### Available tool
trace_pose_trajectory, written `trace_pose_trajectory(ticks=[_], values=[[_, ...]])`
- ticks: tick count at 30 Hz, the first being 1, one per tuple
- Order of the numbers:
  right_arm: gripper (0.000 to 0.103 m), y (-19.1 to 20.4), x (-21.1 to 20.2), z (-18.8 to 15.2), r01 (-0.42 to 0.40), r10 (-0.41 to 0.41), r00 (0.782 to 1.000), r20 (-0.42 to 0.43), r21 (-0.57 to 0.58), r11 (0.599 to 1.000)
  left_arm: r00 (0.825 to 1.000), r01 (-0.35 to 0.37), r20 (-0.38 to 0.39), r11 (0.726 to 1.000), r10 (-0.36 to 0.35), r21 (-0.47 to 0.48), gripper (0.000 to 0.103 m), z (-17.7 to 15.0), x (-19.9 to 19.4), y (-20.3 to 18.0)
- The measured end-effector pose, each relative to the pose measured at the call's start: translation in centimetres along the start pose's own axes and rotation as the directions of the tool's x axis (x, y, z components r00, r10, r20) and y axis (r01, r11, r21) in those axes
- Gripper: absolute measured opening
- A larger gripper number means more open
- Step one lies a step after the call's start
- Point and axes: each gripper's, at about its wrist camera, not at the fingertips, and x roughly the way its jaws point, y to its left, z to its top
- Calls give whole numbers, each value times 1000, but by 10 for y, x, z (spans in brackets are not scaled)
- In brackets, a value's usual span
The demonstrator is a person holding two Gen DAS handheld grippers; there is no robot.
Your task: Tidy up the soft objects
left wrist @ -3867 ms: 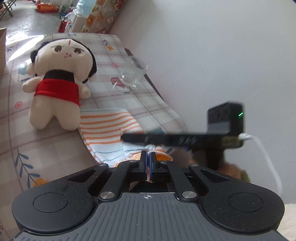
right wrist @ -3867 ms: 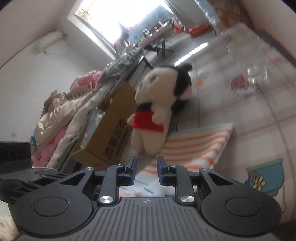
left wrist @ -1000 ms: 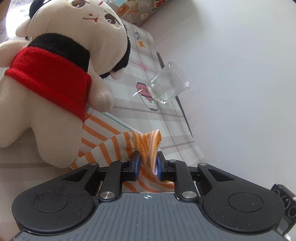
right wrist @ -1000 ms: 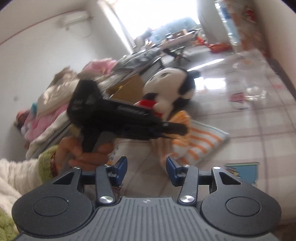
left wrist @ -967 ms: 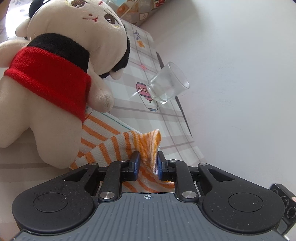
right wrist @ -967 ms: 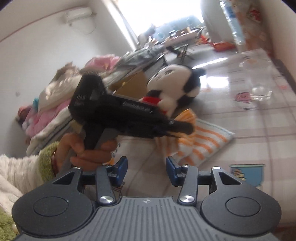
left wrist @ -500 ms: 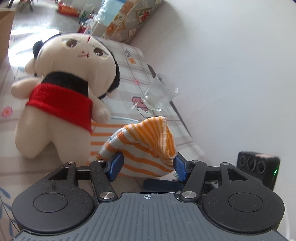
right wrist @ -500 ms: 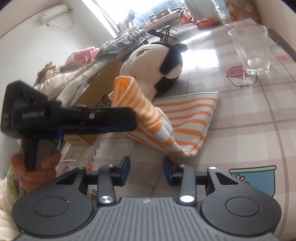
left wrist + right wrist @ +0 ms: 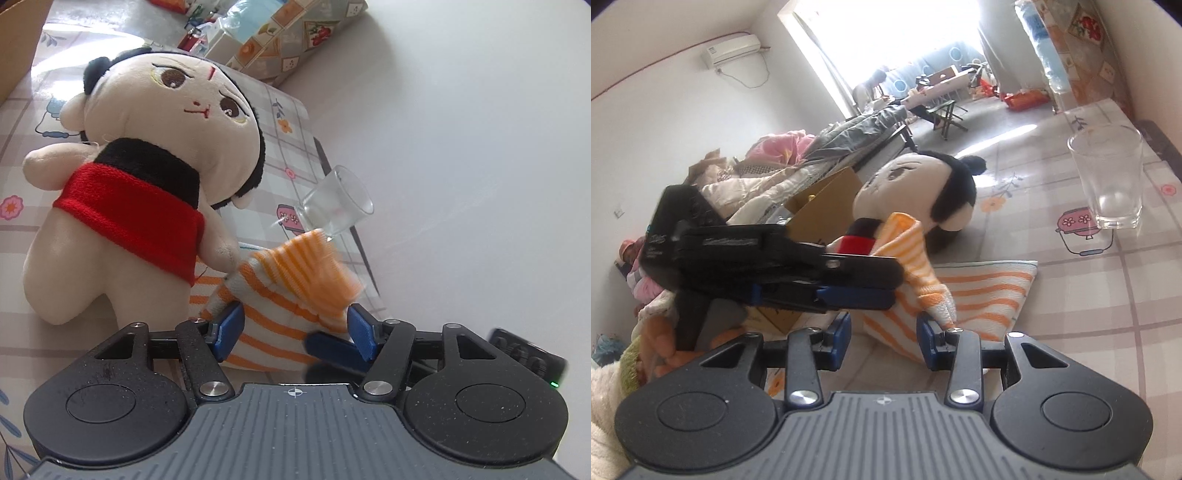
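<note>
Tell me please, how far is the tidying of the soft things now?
Done: a corner of the striped towel is folded up and over. In hand: the left hand-held gripper has just been opening; the fold stands loose between its jaws. The right hand-held gripper is open and empty beside it. Left: the towel is not flat or neatly folded, and the plush doll lies untouched next to it.

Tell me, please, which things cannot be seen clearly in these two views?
- Striped towel: left wrist view, its raised fold is motion-blurred; the left claw hides the near edge.
- Plush doll: right wrist view, the body is hidden behind the left claw and the towel.
- Cardboard box: right wrist view, mostly covered; contents unreadable.
</note>
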Motion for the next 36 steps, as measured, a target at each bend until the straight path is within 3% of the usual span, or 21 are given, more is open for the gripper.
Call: trace_pose_trajectory(ticks=[5,9,15,22,24,28,36], values=[[41,-14,16,3,24,-23,1000,-18,37,999,1000,-5,13,999,4,45,65,-4,-10,-6],[41,-14,25,5,65,-65,997,-34,-14,998,1000,-15,-2,997,15,77,66,-15,-21,-7],[43,-18,38,11,95,-98,993,-72,-49,994,999,-26,33,1000,25,16,68,-26,-45,8],[40,-53,44,18,25,1,990,-138,186,982,999,-33,-8,999,33,20,68,-42,-43,13],[30,-57,43,17,17,19,989,-149,234,972,999,-37,-29,999,38,29,68,-48,-38,11],[21,-60,41,11,18,43,982,-184,316,949,997,-59,-49,998,61,38,68,-57,-27,9],[20,-49,26,-18,-24,125,970,-208,428,904,996,-76,-34,997,77,23,68,-68,-33,15]])
